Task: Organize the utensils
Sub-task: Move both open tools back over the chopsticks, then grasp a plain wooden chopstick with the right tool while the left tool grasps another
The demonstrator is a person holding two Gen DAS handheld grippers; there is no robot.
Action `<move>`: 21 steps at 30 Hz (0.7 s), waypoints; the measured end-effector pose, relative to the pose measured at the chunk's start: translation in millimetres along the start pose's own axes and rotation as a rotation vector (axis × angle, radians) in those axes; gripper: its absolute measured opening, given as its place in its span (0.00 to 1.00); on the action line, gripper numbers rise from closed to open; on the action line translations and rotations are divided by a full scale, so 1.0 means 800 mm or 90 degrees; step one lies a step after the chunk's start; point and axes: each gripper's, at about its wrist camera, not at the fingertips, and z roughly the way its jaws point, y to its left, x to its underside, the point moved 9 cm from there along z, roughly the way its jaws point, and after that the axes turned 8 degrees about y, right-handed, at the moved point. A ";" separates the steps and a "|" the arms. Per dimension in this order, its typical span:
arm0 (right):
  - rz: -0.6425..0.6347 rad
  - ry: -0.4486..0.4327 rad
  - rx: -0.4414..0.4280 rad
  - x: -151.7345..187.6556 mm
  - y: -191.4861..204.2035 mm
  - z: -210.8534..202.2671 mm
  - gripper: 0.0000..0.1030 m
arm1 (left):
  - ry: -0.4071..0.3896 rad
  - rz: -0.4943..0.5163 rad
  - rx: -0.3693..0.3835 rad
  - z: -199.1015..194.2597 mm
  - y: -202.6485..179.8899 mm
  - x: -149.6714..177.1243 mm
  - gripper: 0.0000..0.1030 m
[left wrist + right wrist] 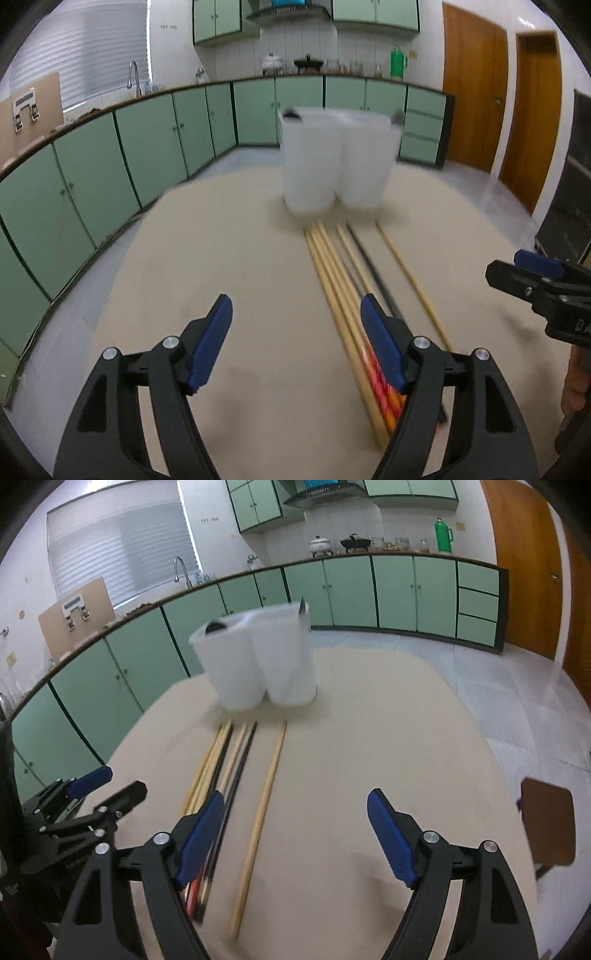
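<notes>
While both tools, left tool (295, 343) and right tool (295, 834), gape empty over the chopsticks (258, 812), only the right view shows a brown chair (548, 827); the white holder (336, 162) is blurred.

Chopsticks (258, 823) – mostly pale, matt wood-look sticks, a few glossy black. White holder (334, 162) looks like smooth, slightly translucent plastic. Table (258, 295) has a matt beige surface. Gripper fingers (210, 343) – ribbed blue pads on matt black plastic, shiny metal pins. Cabinets (92, 192) have satin green fronts.
</notes>
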 end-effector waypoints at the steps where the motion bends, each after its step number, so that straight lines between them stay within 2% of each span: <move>1: 0.000 0.006 0.009 0.013 0.001 -0.001 0.76 | 0.012 -0.001 0.000 0.002 -0.001 0.011 0.68; 4: -0.009 0.023 0.015 0.036 0.002 -0.001 0.75 | 0.046 -0.008 0.007 0.005 -0.005 0.041 0.68; 7: -0.021 0.041 0.012 0.056 0.011 0.002 0.67 | 0.064 -0.002 0.009 0.007 -0.011 0.056 0.68; 11: -0.039 0.079 -0.008 0.078 0.025 0.015 0.50 | 0.067 0.003 0.014 0.001 -0.010 0.065 0.68; 17: -0.060 0.100 -0.021 0.090 0.039 0.024 0.34 | 0.080 0.010 0.022 -0.002 -0.012 0.072 0.68; 18: -0.062 0.102 -0.025 0.091 0.042 0.025 0.25 | 0.081 0.010 0.024 -0.003 -0.013 0.071 0.68; 20: -0.066 0.106 -0.021 0.093 0.043 0.027 0.19 | 0.084 0.011 0.034 -0.003 -0.018 0.072 0.68; 21: -0.067 0.107 -0.021 0.092 0.044 0.027 0.13 | 0.087 0.013 0.035 -0.002 -0.020 0.072 0.68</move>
